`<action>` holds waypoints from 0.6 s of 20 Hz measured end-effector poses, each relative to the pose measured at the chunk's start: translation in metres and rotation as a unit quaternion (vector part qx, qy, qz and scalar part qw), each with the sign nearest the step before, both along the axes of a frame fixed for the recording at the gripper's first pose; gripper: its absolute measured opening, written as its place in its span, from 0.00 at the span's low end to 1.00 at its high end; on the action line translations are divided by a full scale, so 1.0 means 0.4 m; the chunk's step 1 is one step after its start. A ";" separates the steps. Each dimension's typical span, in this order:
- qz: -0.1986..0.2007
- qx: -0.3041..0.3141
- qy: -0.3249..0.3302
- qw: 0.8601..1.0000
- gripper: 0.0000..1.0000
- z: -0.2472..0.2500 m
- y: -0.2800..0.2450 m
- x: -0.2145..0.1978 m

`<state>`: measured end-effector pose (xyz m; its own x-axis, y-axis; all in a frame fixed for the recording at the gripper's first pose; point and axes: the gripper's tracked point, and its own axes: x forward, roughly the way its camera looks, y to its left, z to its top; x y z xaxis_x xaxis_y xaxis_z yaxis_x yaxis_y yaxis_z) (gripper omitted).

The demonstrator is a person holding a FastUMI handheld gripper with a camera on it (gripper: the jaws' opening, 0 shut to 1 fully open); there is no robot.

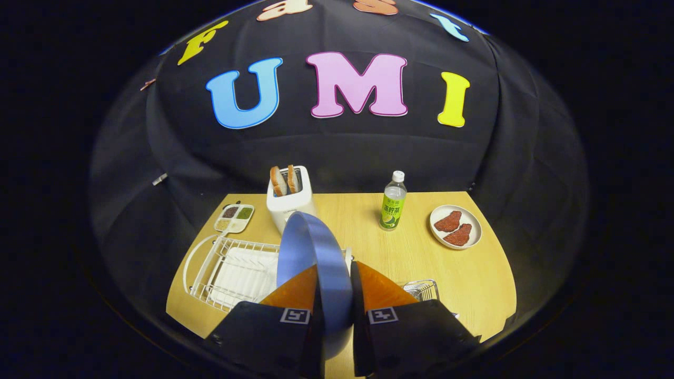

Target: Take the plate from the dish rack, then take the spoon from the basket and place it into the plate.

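A blue plate (pixel 310 250) stands on edge between my two fingers, lifted above the table. My gripper (pixel 335 281) is shut on the plate's rim, one finger on each face. The white wire dish rack (pixel 231 271) lies below and to the left of the fingers, with a white drip tray inside. A small wire basket (pixel 421 289) sits just right of the fingers; my right finger hides most of it, and I cannot make out a spoon in it.
On the wooden table (pixel 474 279), a white toaster (pixel 287 200) with two bread slices stands beyond the plate. A green-labelled bottle (pixel 393 202) and a white dish with two meat pieces (pixel 455 227) sit further right. A small divided seasoning tray (pixel 235 218) lies beyond the rack.
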<state>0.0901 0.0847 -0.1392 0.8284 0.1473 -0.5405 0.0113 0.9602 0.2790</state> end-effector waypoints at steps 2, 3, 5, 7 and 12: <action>0.011 0.014 0.001 1.000 0.25 -0.003 -0.012 -0.051; 0.022 0.020 0.003 1.000 0.25 -0.008 -0.014 -0.079; 0.048 0.025 0.005 0.999 0.25 -0.024 -0.016 -0.136; 0.062 0.039 0.012 0.997 0.25 -0.046 -0.015 -0.190; 0.058 0.110 0.057 0.991 0.25 -0.145 -0.008 -0.317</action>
